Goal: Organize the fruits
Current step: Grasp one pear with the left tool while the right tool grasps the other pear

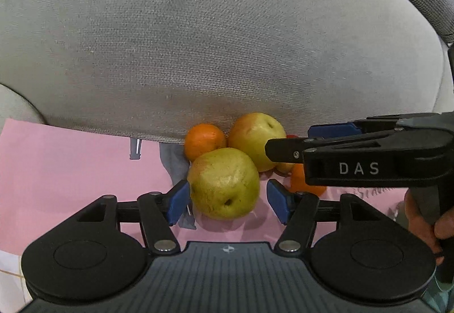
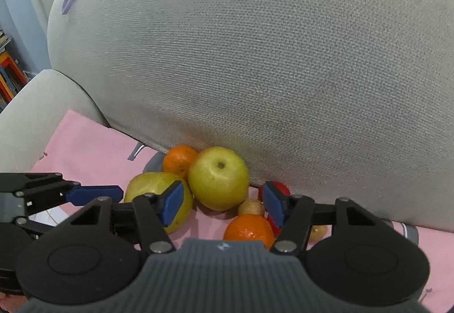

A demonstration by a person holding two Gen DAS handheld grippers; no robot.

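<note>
A pile of fruit lies on a pink cloth [image 1: 71,165] against a grey sofa cushion [image 1: 227,43]. My left gripper [image 1: 228,203] is open around the near yellow-green apple [image 1: 222,182]; a gap shows at its right pad. Behind that fruit sit an orange [image 1: 203,141] and a second apple [image 1: 254,139]. My right gripper [image 1: 288,139] reaches in from the right, over the second apple. In the right wrist view, the right gripper [image 2: 222,205] is open, with the second apple [image 2: 218,178], another orange [image 2: 248,229] and a small yellowish fruit [image 2: 251,207] ahead of it. A red fruit [image 2: 279,189] is half hidden by its right pad.
The cushion rises steeply right behind the fruit. A sofa armrest [image 2: 37,114] stands at the left. A person's hand [image 1: 420,216] holds the right gripper's handle. Bare pink cloth spreads to the left of the pile.
</note>
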